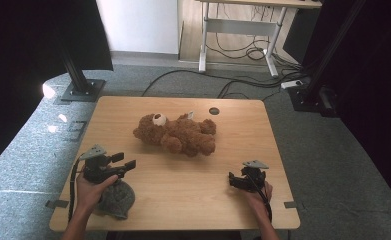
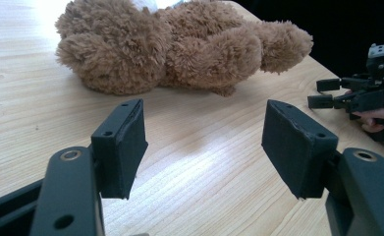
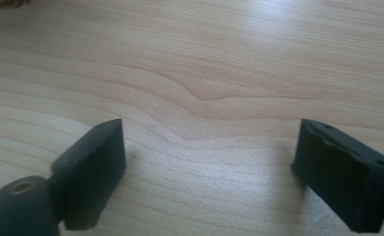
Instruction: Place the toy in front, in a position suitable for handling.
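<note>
Your left gripper (image 1: 125,161) sits at about eight o'clock on the wooden table (image 1: 183,200), its jaws pointing toward two o'clock, at the teddy bear (image 1: 175,134). Those jaws stand well apart with nothing between them; in the left gripper view (image 2: 204,142) only bare wood shows in the gap. Your left hand (image 1: 90,192) wraps the handle from below, and just beside it, toward the near edge at seven o'clock, lies a small grey knitted hat (image 1: 117,201), touching your hand as far as the high view lets you tell.

The bear lies on its side a little past the table's centre, toward twelve o'clock, head to the left and legs to the right, a white tag (image 1: 190,114) sticking up from its back. In the left gripper view the bear (image 2: 179,44) fills the far side of the table, well clear of the jaws.

Your right gripper (image 1: 231,180) rests at about four o'clock, near the table's right edge, pointing toward nine o'clock. Its jaws are spread wide and hold nothing; the right gripper view (image 3: 209,167) shows plain wood grain between the pads. The left gripper view catches this same gripper (image 2: 324,93) at its right edge, open, with your fingers (image 2: 376,118) behind it.

A small dark round grommet (image 1: 214,111) sits in the tabletop at one o'clock, just beyond the bear.
</note>
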